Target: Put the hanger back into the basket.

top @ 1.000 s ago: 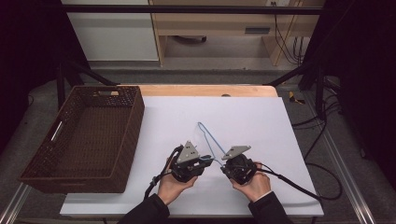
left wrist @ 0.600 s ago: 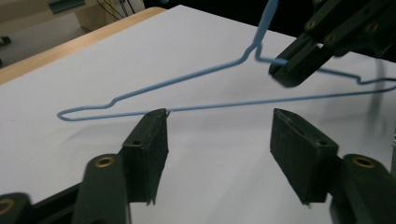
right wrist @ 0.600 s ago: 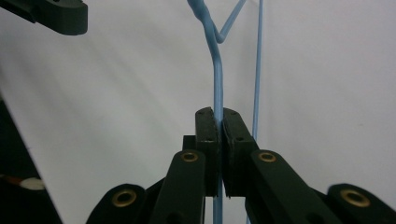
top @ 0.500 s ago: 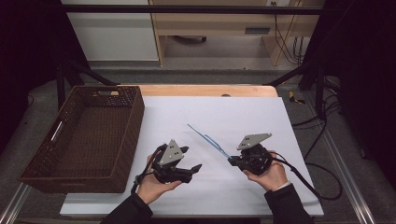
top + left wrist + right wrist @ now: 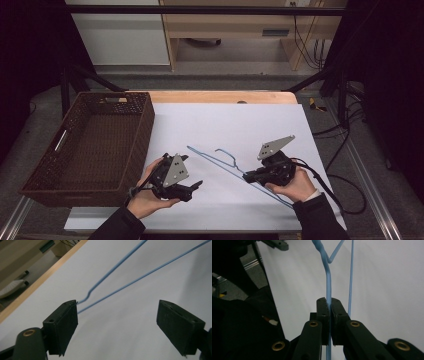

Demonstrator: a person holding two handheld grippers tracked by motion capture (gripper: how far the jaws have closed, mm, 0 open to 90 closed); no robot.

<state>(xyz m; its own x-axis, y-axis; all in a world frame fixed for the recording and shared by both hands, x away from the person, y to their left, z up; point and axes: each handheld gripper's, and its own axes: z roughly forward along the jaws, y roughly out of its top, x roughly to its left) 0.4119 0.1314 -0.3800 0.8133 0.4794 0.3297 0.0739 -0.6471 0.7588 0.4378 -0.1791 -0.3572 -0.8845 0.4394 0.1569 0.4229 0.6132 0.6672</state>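
While held off the white counter [image 5: 225,125] at one end, a thin blue wire hanger [image 5: 220,162] stretched on a slant, long axis running from about 10 o'clock to 4 o'clock in the high view, hook curling near its middle toward 12 o'clock. Right claw [image 5: 329,302] closed tight on one wire of the hanger, jaws pinching it flat between them in the right gripper view, a second wire running free just beside the jaws. Same right claw [image 5: 248,176] seen from above at 4 o'clock of the counter, gripping the hanger's lower half. Left claw [image 5: 196,185] at 7 o'clock, jaws spread wide and holding nothing. Left claw [image 5: 117,320] in its own view aimed along the counter, two blue wires lying ahead toward 12 to 1 o'clock, the bent corner of the hanger [image 5: 120,275] close by the tip of the jaw at the view's left, contact not clear. Free far end of the hanger nearer the left claw, up toward its 12 o'clock. Dark woven basket [image 5: 145,120] at 9 o'clock, well apart from the hanger. Likely next: closing the open left claw on the near wire, needing a small shift toward that corner.
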